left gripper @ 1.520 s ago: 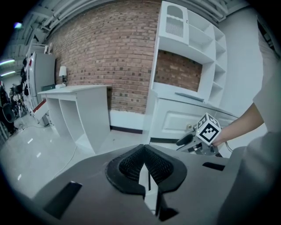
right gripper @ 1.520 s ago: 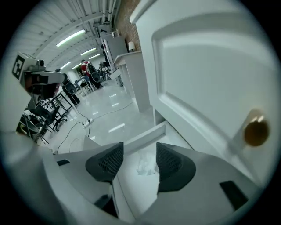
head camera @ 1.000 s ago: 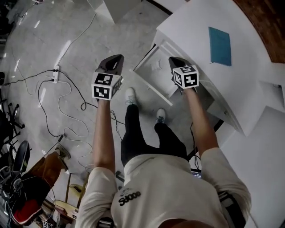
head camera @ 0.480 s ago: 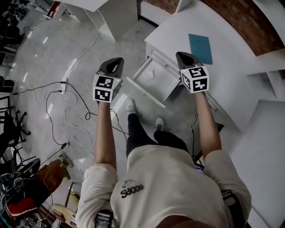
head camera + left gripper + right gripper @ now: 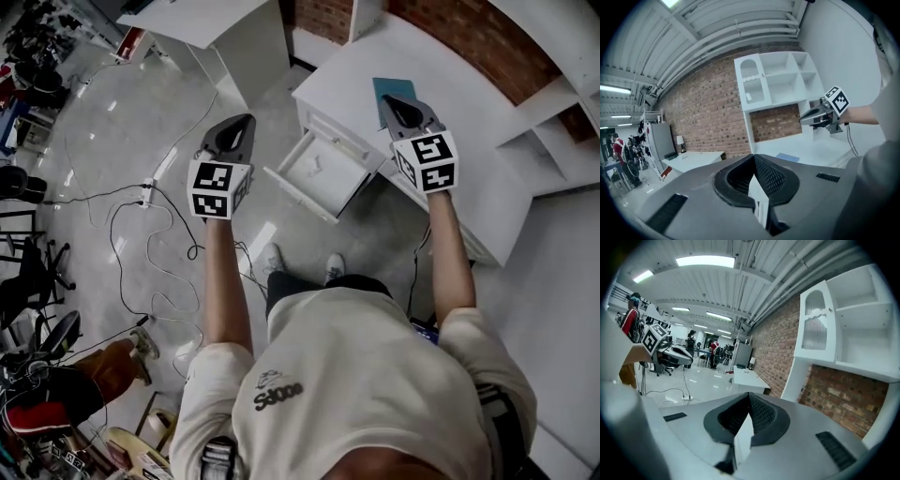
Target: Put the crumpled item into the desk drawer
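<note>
Left claw, right claw both closed, empty, raised since earlier. Crumpled item apparently inside open drawer; closing likely remains.

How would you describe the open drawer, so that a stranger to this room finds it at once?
Find the white desk below the brick wall. At its left end in the head view, on the side facing the person, one white drawer stands pulled out over the grey floor. Nothing else on the desk's front sticks out.
</note>
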The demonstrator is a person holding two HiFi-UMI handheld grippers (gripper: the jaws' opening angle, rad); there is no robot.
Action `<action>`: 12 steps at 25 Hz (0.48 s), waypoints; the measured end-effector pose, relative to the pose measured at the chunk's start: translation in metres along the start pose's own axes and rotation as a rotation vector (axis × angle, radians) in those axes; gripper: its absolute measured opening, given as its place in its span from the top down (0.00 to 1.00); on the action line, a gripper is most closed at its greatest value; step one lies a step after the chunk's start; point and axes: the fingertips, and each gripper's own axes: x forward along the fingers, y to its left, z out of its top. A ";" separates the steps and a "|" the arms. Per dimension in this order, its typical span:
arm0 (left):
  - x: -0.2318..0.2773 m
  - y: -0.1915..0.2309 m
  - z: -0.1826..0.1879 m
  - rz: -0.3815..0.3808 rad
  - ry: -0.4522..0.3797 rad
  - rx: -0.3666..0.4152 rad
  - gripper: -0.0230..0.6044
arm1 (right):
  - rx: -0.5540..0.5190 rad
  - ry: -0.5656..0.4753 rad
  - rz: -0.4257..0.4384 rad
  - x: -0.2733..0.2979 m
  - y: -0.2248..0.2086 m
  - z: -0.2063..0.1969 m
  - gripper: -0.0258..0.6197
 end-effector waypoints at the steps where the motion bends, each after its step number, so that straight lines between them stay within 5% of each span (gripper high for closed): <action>1: -0.007 0.001 0.008 -0.002 -0.012 0.006 0.93 | -0.010 -0.008 -0.009 -0.008 0.001 0.008 0.95; 12: -0.049 0.030 0.044 -0.029 -0.110 0.072 0.93 | -0.034 -0.102 -0.108 -0.051 0.029 0.077 0.95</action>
